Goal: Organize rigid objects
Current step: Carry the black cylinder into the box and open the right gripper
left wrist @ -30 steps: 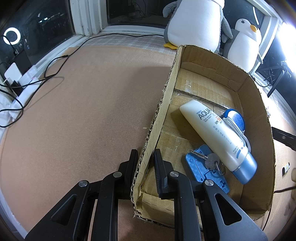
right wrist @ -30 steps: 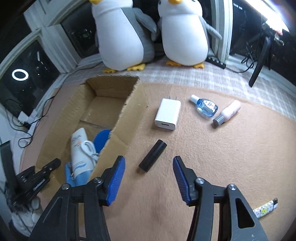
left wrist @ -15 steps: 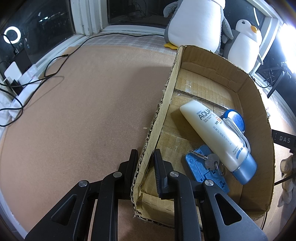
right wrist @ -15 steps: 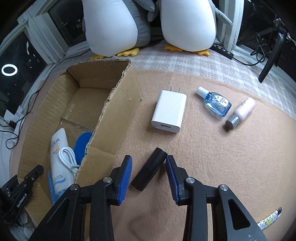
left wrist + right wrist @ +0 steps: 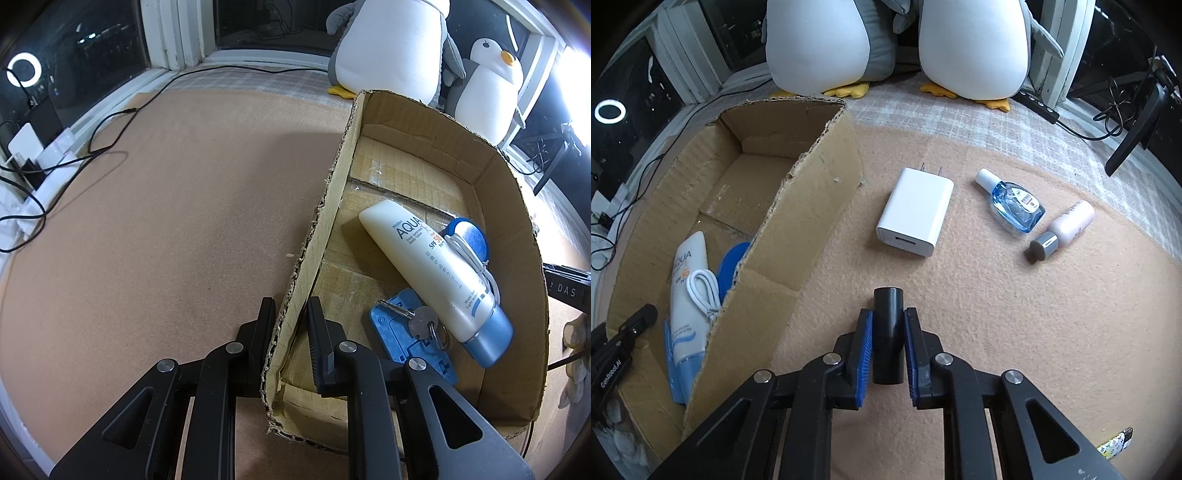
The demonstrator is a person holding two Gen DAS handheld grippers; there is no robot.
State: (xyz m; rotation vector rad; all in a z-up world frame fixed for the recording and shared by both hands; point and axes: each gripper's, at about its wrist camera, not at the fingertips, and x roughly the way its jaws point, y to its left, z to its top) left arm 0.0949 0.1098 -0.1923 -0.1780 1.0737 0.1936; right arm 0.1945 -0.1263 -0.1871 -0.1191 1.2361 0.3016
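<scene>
My right gripper (image 5: 888,321) is shut on a black cylinder (image 5: 887,332) just above the tan mat. My left gripper (image 5: 291,310) is shut on the left wall of the cardboard box (image 5: 328,229), which also shows in the right wrist view (image 5: 798,206). In the box lie a white sunscreen tube (image 5: 432,273), a white cable (image 5: 472,258), a round blue item (image 5: 471,236), a blue plate (image 5: 399,332) and a key (image 5: 417,319). On the mat lie a white charger (image 5: 916,212), a blue bottle (image 5: 1012,201) and a pink bottle (image 5: 1065,229).
Two plush penguins (image 5: 894,40) stand behind the box. Cables (image 5: 55,166) run along the left window edge. A small patterned strip (image 5: 1115,443) lies at the mat's lower right. A black stand (image 5: 1137,133) is at the far right.
My right gripper has moved onto the black cylinder and shut on it. My left gripper keeps its hold on the box wall.
</scene>
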